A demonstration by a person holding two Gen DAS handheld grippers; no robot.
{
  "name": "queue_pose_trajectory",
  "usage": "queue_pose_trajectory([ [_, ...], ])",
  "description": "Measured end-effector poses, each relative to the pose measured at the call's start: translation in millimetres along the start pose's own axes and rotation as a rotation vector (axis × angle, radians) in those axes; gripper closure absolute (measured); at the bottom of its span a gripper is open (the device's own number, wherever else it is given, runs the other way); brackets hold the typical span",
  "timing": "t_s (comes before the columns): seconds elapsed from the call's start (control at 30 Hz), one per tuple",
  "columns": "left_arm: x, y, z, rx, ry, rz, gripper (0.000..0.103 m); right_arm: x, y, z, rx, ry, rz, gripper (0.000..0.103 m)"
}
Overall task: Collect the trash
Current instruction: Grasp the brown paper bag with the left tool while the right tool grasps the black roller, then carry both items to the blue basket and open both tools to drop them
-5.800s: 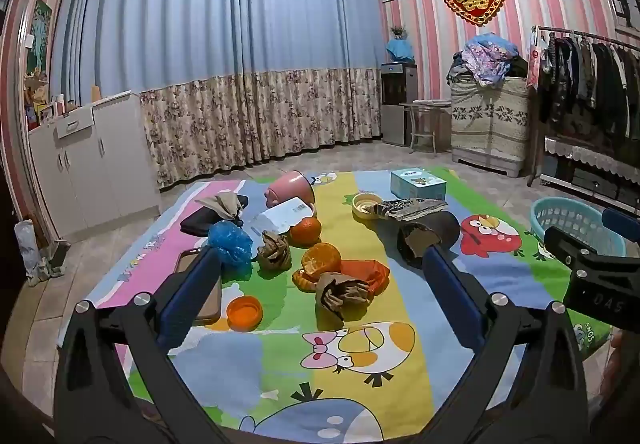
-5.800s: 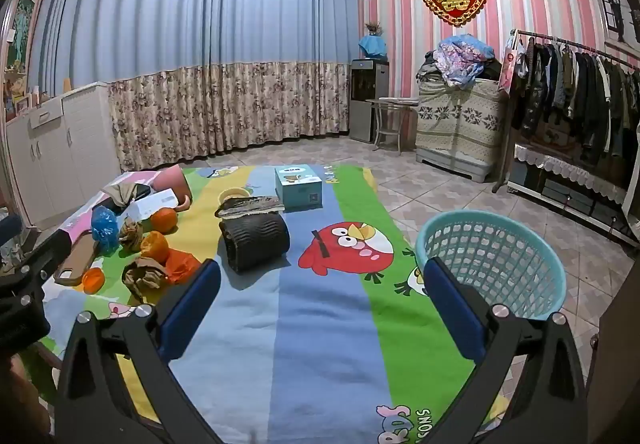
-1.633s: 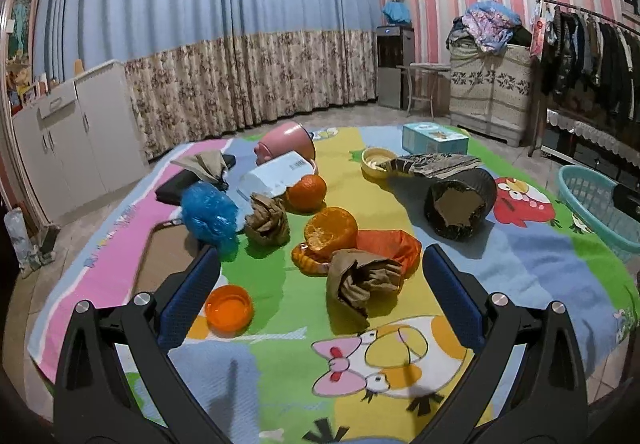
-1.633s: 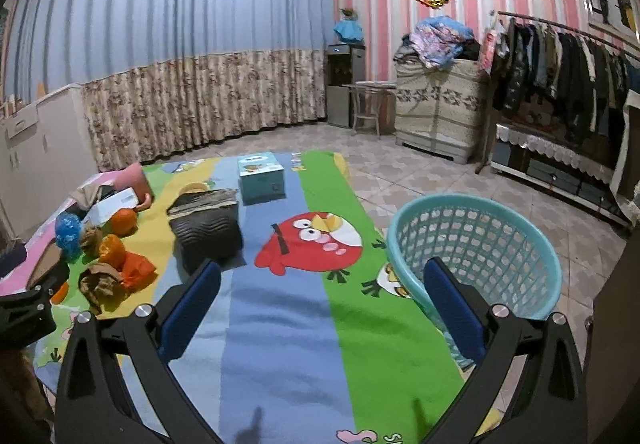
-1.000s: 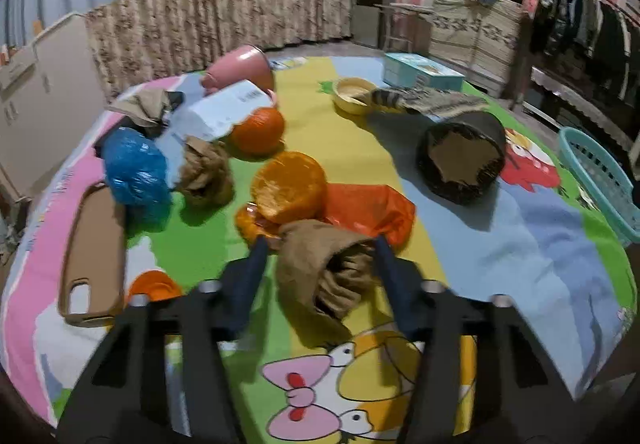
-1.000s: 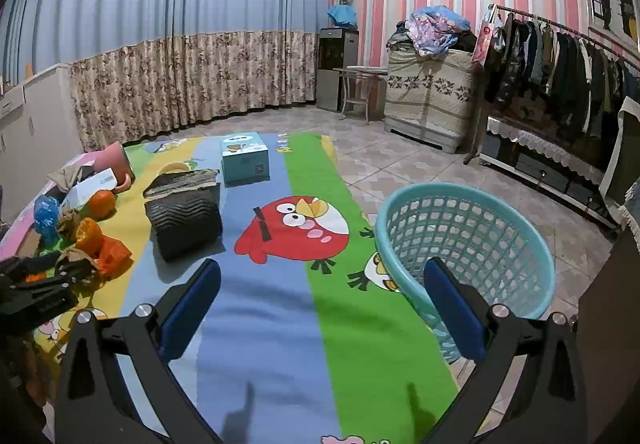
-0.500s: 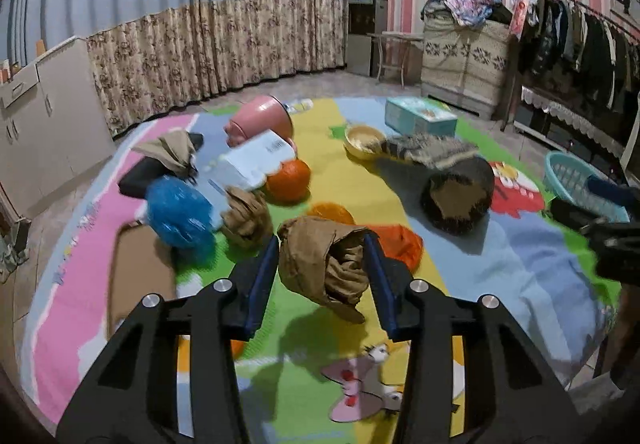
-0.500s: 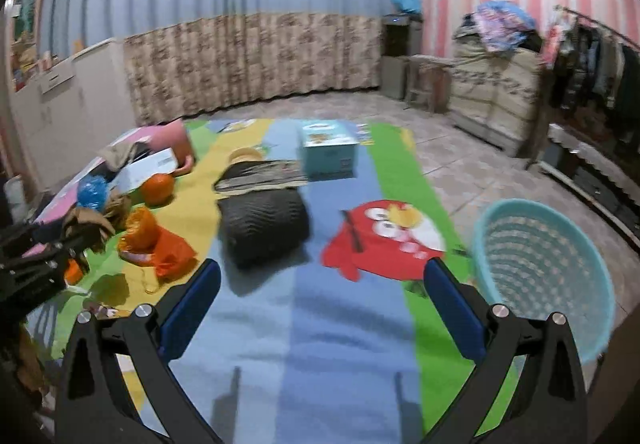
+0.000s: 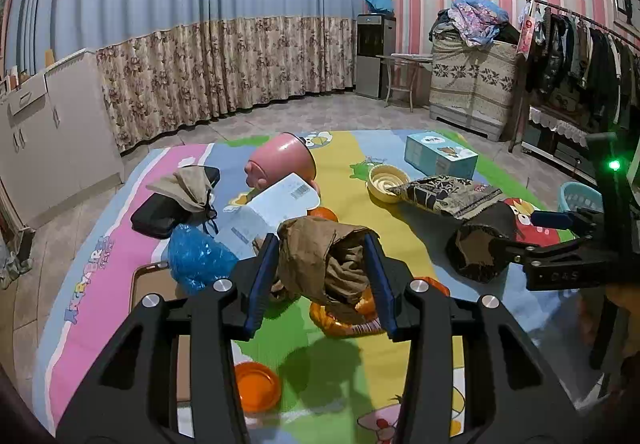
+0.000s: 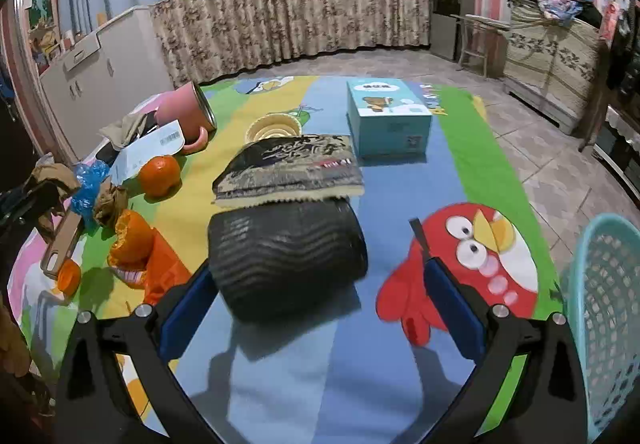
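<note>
My left gripper (image 9: 322,276) is shut on a crumpled brown paper wad (image 9: 324,264) and holds it above the colourful play mat (image 9: 400,228). It also shows at the left edge of the right wrist view (image 10: 50,180). My right gripper (image 10: 320,300) is open and empty, low over the mat, its blue pads either side of a black ribbed roll (image 10: 286,252). A teal trash basket (image 10: 608,308) stands at the right, off the mat's edge. More trash lies on the mat: a blue plastic wad (image 9: 196,256), orange peel (image 10: 130,236), an orange wrapper (image 10: 164,268), another brown wad (image 10: 108,204).
A pink cup (image 9: 282,164) on its side, white paper (image 9: 268,210), a whole orange (image 10: 159,172), a yellow bowl (image 9: 386,178), a teal box (image 10: 388,116), a patterned cloth (image 10: 288,168), a black pouch (image 9: 160,214), an orange lid (image 9: 256,384) and a brown board (image 10: 62,244) crowd the mat.
My left gripper closed on the brown paper wad and lifted it off the mat. My right gripper swung left from the basket and dropped low around the black roll.
</note>
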State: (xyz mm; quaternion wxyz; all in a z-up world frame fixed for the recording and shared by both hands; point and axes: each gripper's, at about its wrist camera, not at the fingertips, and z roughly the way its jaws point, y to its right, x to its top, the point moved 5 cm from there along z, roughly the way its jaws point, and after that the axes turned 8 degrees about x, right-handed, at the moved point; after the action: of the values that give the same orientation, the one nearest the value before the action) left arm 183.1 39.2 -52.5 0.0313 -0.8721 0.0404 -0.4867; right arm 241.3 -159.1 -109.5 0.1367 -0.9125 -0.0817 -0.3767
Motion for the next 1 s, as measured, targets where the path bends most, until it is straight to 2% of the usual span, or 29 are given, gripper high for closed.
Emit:
queue_pose_trajectory([
  [0.1, 1, 0, 3, 0.003, 0.007, 0.005, 0.060, 5, -2, 7, 0.020, -0.006, -0.013, 0.009],
  [0.13, 1, 0, 3, 0.005, 0.007, 0.005, 0.060, 6, -5, 11, 0.034, -0.014, -0.023, 0.014],
  [0.17, 2, -1, 5, 0.006, 0.006, 0.003, 0.060, 5, -4, 12, 0.041, -0.024, -0.029, 0.028],
  [0.2, 2, -1, 7, 0.008, 0.004, 0.002, 0.060, 4, -5, 15, 0.035, -0.037, -0.036, 0.034],
  [0.4, 4, 4, 7, 0.018, 0.002, 0.008, 0.060, 3, -4, 2, -0.004, -0.018, -0.061, 0.039],
  [0.5, 8, 13, 2, 0.015, 0.011, 0.021, 0.060, 3, 8, -19, -0.034, 0.006, -0.036, 0.039],
  [0.73, 20, 45, -19, -0.019, 0.057, 0.052, 0.060, -4, 57, -84, -0.153, 0.085, 0.034, 0.039],
  [1.0, 39, 104, -42, -0.091, 0.118, 0.099, 0.060, -9, 122, -156, -0.270, 0.209, 0.157, 0.039],
])
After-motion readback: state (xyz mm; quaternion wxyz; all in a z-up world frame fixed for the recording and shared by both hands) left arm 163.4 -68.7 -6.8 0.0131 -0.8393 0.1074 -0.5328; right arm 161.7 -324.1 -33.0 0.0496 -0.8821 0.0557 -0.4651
